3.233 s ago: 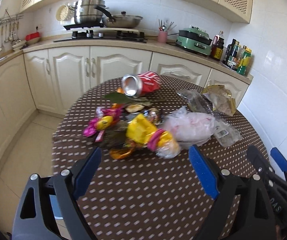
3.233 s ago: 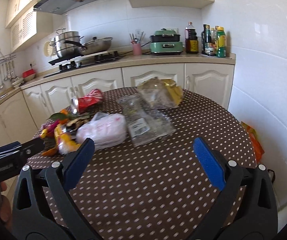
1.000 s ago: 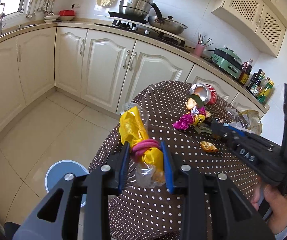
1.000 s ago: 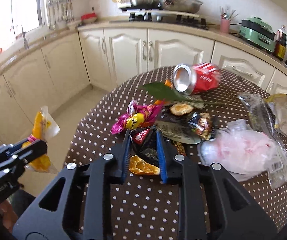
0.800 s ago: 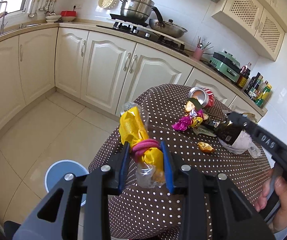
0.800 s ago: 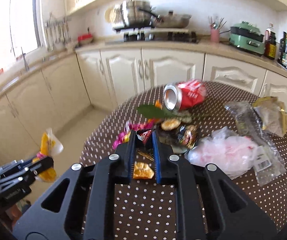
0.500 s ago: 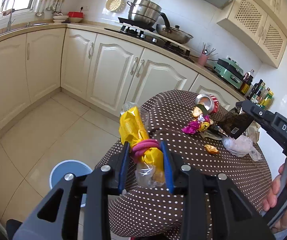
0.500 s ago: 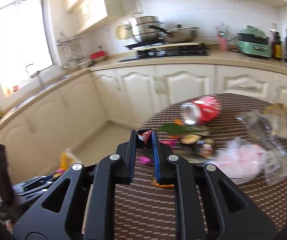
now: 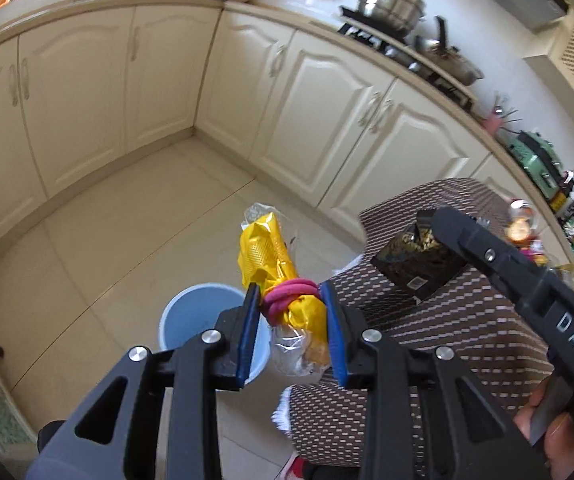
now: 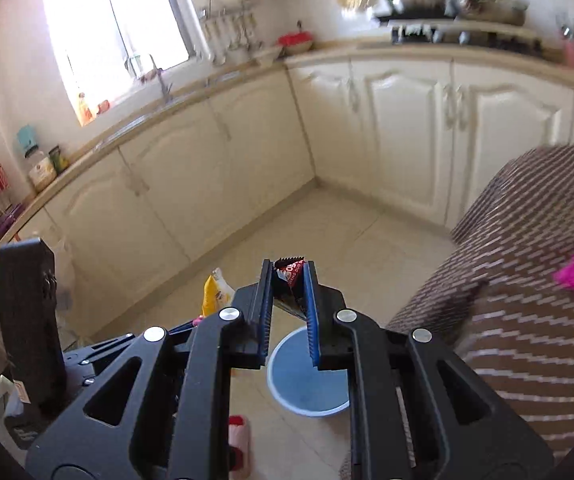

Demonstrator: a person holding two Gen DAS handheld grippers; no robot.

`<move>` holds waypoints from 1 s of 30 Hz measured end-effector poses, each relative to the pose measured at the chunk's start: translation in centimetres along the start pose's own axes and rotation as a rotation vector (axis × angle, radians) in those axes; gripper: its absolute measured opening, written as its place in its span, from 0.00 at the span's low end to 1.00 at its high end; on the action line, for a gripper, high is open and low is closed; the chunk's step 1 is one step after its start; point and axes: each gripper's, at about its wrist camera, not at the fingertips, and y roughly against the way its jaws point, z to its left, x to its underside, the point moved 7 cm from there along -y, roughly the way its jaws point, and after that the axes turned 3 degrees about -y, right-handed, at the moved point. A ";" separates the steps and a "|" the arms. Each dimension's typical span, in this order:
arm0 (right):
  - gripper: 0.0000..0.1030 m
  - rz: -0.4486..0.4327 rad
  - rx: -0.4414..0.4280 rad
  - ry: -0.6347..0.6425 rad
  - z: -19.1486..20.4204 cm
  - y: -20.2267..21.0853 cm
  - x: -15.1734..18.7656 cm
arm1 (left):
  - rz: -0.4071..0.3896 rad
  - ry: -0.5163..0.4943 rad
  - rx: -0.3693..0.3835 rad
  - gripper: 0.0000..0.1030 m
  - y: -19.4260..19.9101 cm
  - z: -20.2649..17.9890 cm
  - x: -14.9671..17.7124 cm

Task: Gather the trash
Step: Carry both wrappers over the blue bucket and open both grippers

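Above the round blue bin (image 9: 191, 312) on pale glossy floor tiles (image 9: 127, 240), the left gripper (image 9: 290, 320) clamps a crinkled yellow wrapper (image 9: 267, 256) bound in pink bands, while the right gripper (image 10: 288, 280) pinches a dark foil packet (image 10: 289, 270). Beside them stands the desk (image 9: 467, 320) in brown dotted cloth, before cream cabinets (image 9: 327, 92).

daylight poured through the blown-out window (image 10: 127, 20) at far left, the right-wrist view smeared with motion blur, fisheye bending both pictures' dark edges.

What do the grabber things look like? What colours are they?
Both are black frames with round silver bolts and flat blue pads. The left gripper has smooth blue pads. The right gripper has ridged ones, and white letters "DAS" on its side. No sleeves show.
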 end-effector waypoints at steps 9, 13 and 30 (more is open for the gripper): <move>0.15 0.156 -0.002 -0.051 -1.8 -10.7 3.5 | 0.152 0.045 -0.100 0.31 -8.6 5.5 1.5; 0.15 0.187 0.007 -0.071 -2.8 -13.0 4.3 | 0.210 0.063 -0.110 0.42 -11.8 6.4 1.6; 0.15 0.257 -0.025 -0.116 -3.7 -17.1 6.0 | 0.208 0.111 -0.254 0.54 -13.4 9.6 1.8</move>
